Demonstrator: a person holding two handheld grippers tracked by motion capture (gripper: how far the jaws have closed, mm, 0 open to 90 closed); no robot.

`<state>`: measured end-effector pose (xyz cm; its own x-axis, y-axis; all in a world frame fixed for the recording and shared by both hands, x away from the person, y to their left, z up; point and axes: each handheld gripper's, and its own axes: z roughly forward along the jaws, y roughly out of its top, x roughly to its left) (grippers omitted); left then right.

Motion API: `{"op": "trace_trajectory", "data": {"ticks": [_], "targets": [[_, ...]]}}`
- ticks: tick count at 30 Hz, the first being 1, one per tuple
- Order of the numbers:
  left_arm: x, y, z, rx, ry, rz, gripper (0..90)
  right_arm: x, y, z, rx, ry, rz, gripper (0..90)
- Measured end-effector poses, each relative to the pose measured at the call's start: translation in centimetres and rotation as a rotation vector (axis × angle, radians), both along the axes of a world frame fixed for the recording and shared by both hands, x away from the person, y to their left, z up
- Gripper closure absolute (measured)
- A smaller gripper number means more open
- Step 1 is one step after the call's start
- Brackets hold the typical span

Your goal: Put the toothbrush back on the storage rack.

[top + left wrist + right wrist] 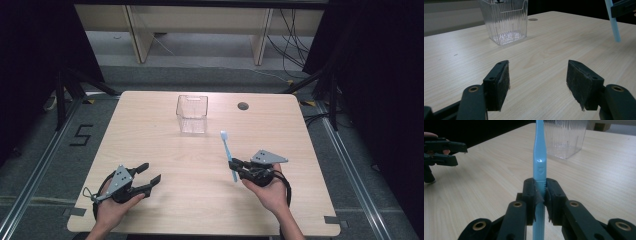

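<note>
High view: the left gripper [152, 175] is resting low on the pale wooden table [150, 130], its jaws spread and gripping nothing. The right gripper [236, 164] is pinching one light-blue plastic toothbrush [228, 152] by its handle. One clear ribbed plastic container [192, 114] is standing beyond both grippers.

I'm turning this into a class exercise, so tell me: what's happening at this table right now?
A person sits at a wooden table with a two-jaw gripper in each hand. The right gripper is shut on a light blue toothbrush, gripping its handle, with the bristle end pointing toward a clear plastic container that stands upright at the far middle of the table. The left gripper rests open near the table's left front, holding nothing.
</note>
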<state>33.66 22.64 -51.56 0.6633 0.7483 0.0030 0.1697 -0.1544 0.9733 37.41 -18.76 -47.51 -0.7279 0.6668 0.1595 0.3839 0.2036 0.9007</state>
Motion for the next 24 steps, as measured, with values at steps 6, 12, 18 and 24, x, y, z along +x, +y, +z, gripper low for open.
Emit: {"op": "trace_trajectory", "data": {"ticks": [6,12,18,24], "targets": [[0.0,-0.3,0.9,-0.05,0.009,-0.011,35.9,-0.5,0.6,-0.1,0.028,-0.027,-0.014,78.9],[0.6,-0.9,2.0,-0.098,0.014,-0.033,36.6,-0.6,1.1,-0.3,0.072,-0.048,-0.034,78.9],[1.1,-1.5,2.7,-0.13,0.032,-0.063,39.5,-0.7,1.6,-0.3,0.106,-0.075,-0.061,78.9],[2.0,-2.8,4.0,-0.169,0.036,-0.1,40.1,-0.8,2.3,-0.6,0.126,-0.09,-0.084,78.9]]}}
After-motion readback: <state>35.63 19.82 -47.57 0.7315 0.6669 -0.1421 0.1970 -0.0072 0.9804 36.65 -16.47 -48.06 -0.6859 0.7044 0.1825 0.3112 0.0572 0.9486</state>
